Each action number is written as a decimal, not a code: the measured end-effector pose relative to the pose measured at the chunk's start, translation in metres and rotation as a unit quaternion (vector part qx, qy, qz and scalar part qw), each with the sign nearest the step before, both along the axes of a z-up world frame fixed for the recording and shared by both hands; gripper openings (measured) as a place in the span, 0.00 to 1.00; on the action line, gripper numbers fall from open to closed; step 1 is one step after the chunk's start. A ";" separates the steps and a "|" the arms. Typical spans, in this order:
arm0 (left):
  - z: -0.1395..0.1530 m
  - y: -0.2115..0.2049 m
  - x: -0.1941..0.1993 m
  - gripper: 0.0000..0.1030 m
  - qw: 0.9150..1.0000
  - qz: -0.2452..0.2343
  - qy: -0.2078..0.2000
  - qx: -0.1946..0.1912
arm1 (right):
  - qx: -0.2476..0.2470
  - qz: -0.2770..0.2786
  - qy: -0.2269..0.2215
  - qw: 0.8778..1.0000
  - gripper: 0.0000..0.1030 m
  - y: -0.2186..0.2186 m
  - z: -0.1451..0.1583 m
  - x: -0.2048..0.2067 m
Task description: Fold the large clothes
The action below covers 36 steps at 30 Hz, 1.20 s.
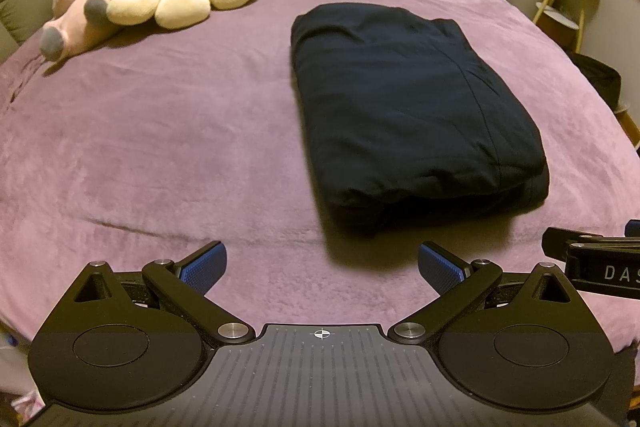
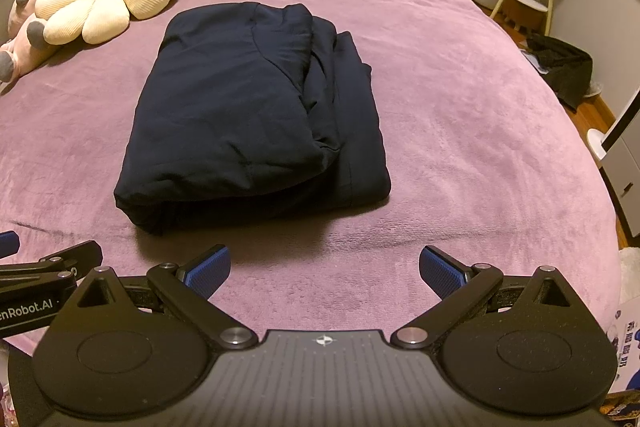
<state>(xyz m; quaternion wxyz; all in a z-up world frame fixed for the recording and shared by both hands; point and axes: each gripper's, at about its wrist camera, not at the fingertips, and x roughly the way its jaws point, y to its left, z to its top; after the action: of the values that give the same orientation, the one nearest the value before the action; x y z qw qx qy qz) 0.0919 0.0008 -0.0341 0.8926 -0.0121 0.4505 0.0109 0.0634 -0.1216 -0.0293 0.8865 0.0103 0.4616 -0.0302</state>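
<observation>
Both grippers, left gripper [image 1: 322, 265] and right gripper [image 2: 325, 267], are hovering wide-jawed and empty over the purple bed [image 1: 160, 147] while the dark garment [image 2: 256, 115] is lying mid-bed as a compact folded bundle, suggesting folding is essentially finishing.

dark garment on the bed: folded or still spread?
Folded: the navy garment lies as a compact layered rectangle on the purple bedspread; neither gripper touches it.
</observation>
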 end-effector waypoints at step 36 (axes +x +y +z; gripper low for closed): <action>0.000 -0.006 -0.001 1.00 1.000 -0.016 0.005 0.007 | 0.000 -0.012 -0.005 1.000 0.98 0.001 0.002 -0.004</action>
<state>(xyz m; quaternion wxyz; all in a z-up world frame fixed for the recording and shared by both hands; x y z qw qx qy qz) 0.0910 -0.0054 -0.0346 0.8906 0.0016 0.4548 0.0000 0.0596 -0.1204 -0.0275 0.8883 0.0159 0.4571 -0.0409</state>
